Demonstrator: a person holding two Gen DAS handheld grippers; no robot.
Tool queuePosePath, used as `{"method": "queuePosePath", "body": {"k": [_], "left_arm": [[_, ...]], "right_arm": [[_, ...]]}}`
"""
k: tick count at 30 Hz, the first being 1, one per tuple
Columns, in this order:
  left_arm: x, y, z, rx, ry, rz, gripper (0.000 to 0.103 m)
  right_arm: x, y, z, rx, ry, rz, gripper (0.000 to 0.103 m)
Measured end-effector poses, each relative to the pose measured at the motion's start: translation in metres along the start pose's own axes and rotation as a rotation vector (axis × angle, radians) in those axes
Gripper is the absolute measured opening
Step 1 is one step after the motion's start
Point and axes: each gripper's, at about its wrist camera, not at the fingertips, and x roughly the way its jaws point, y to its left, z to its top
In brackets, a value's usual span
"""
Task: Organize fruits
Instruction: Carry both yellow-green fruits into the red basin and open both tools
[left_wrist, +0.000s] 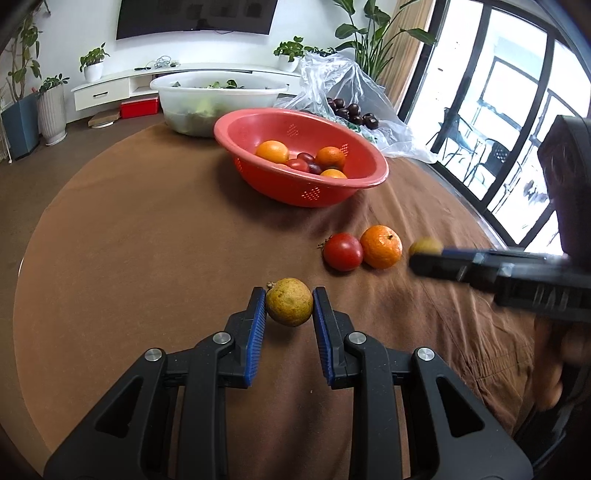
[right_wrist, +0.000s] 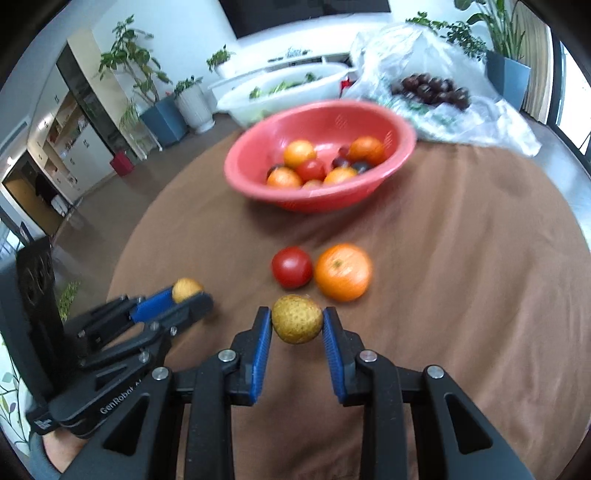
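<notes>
Grippers left and right each pinch a small yellow-brown round fruit; carry both level over the red plastic colander before opening.

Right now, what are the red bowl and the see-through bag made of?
The red bowl looks like moulded plastic with a smooth, slightly shiny finish; small drain holes are punched in its wall. The see-through bag looks like thin plastic film: it is crinkled, glossy, and the dark fruit shows through it.
</notes>
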Motion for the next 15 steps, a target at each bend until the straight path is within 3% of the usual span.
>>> {"method": "queuePosePath", "body": {"k": [8, 15], "left_arm": [[-0.010, -0.005, 0.039, 0.032, -0.029, 0.040, 0.024], [0.007, -0.011, 0.103, 0.114, -0.046, 0.090, 0.024]], "right_arm": [[-0.031, -0.055, 0.039, 0.057, -0.107, -0.029, 0.031], [-0.039, -0.058, 0.090, -0.009, -0.188, -0.014, 0.031]]}}
